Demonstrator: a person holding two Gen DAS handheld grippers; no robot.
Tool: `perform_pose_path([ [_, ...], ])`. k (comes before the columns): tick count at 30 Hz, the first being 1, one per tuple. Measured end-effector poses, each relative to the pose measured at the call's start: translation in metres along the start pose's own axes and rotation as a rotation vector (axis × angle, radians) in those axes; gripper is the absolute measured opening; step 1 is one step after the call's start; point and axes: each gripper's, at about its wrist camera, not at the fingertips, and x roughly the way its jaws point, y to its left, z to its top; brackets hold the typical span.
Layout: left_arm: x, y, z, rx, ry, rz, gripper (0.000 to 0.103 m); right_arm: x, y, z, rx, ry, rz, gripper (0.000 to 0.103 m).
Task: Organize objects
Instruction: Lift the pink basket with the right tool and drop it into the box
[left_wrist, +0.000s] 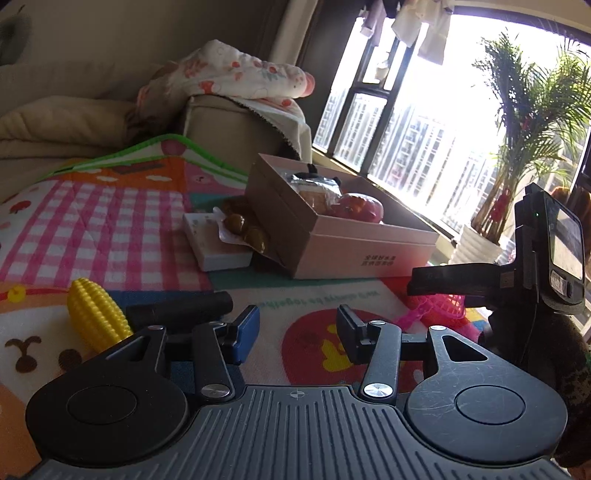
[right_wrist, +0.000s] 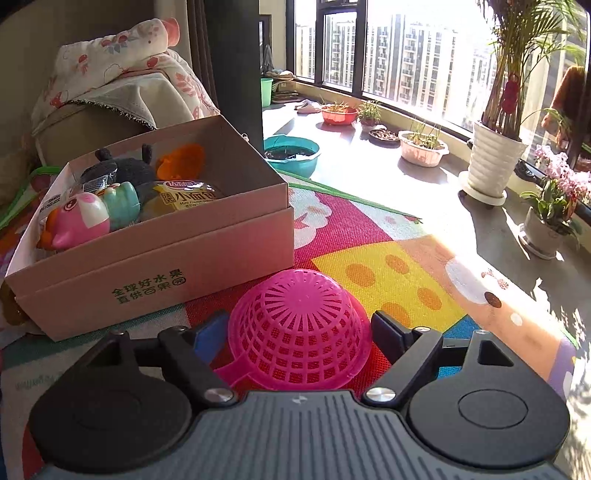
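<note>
**Pink strainer lined up, box is the obvious home for it**

We're on a play mat (right_wrist: 388, 266) on the floor, and the tidy-up is clearly partway through. The cardboard box (right_wrist: 155, 266) sits in the left half of the right wrist view with its front wall facing us, already stuffed with a pink squishy toy (right_wrist: 79, 219), a teal toy, a little bread packet (right_wrist: 190, 195) and something dark and fuzzy at the back. So that's the collecting spot.

Our right tool (right_wrist: 297, 332) has the pink strainer basket (right_wrist: 295, 325) sitting upside down between its fingers, bottom centre of the frame. Dome up makes sense for a side grab: the fingers can flank the mesh walls. The jaws stand fairly wide on either side of the basket; the pads look just beside the mesh, and we can't say they're pressing on it yet, so we'd call it straddled, not gripped.

Our left tool (left_wrist: 295, 332) hangs over the mat, jaws moderately apart with nothing between them. A yellow toy corn (left_wrist: 98, 314) lies just to its lower left, probably the next pick. A white flat box (left_wrist: 218, 243) and a packet of brown round things (left_wrist: 243, 225) lean against the cardboard box's left side, mid frame, not yet put away.
</note>
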Motion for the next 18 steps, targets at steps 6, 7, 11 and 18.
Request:
perform_pose_path([
  [6, 0.002, -0.005, 0.007, 0.009, 0.029, 0.021, 0.051, -0.031, -0.014, 0.005, -0.221, -0.113, 0.148, 0.083],
  [7, 0.002, -0.006, 0.008, 0.014, 0.032, 0.025, 0.051, -0.038, -0.016, 0.007, -0.260, -0.143, 0.173, 0.084],
  [11, 0.007, -0.007, 0.014, 0.015, 0.041, 0.031, 0.051, -0.067, -0.023, 0.031, -0.373, -0.282, 0.249, 0.084],
  [18, 0.002, -0.006, 0.025, 0.023, 0.010, 0.041, 0.051, -0.055, -0.001, 0.108, -0.527, -0.424, 0.332, 0.084],
])
